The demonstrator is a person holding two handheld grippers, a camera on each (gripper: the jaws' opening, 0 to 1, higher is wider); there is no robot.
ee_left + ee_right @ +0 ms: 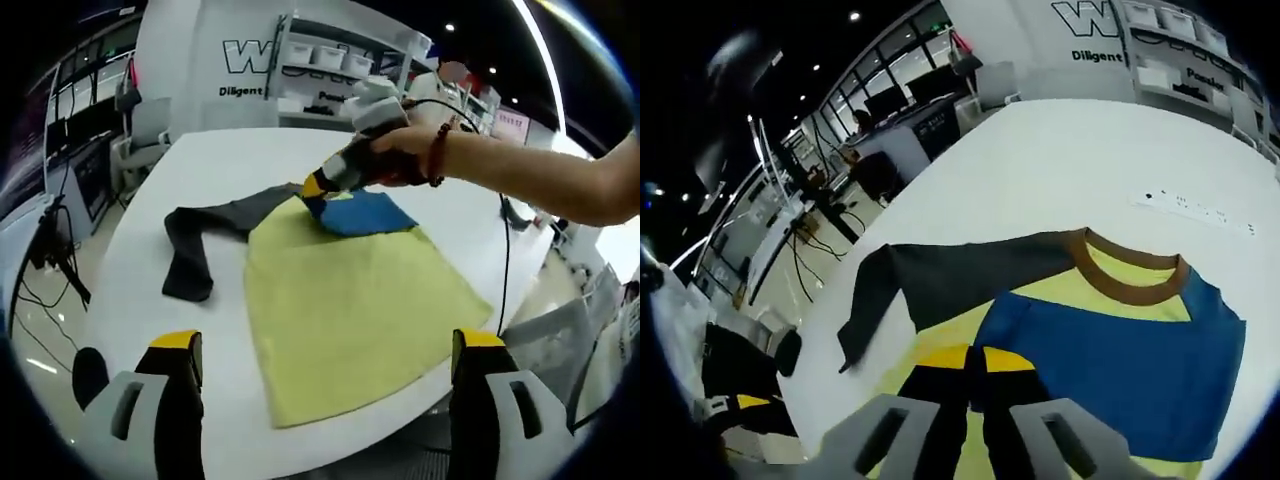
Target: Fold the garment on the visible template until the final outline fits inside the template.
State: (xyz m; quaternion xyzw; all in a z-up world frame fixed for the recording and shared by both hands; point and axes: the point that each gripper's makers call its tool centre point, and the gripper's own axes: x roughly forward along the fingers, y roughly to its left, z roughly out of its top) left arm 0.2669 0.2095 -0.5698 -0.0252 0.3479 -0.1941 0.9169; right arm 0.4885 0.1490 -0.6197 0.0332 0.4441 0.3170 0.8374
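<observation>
A shirt [360, 320] lies flat on the white table [230, 165]. Most of it is yellow. One sleeve has been laid over the body and shows as a blue patch [365, 212]. The other sleeve [200, 235] is dark grey and sticks out to the side, bent like an elbow. I can't make out any template mark on the table.

The right tongs [312, 187] are held in a hand [405, 155] and sit at the far end of the shirt, near the collar [1130, 285]. In the right gripper view the right tongs' tips [977, 372] look pressed together on the yellow and blue cloth, just at the edge of the blue patch. They seem to be pinching the shirt there, but I can't be fully sure.

The left tongs [325, 370] are spread wide with nothing between them. They hang at the near end of the shirt, by its bottom hem.

The grey sleeve is the part left to fold, I think. It lies to the left of both tongs, and it runs away from the body toward the table edge. The right tongs are nearer its shoulder. The left tongs are free and could reach its cuff.
</observation>
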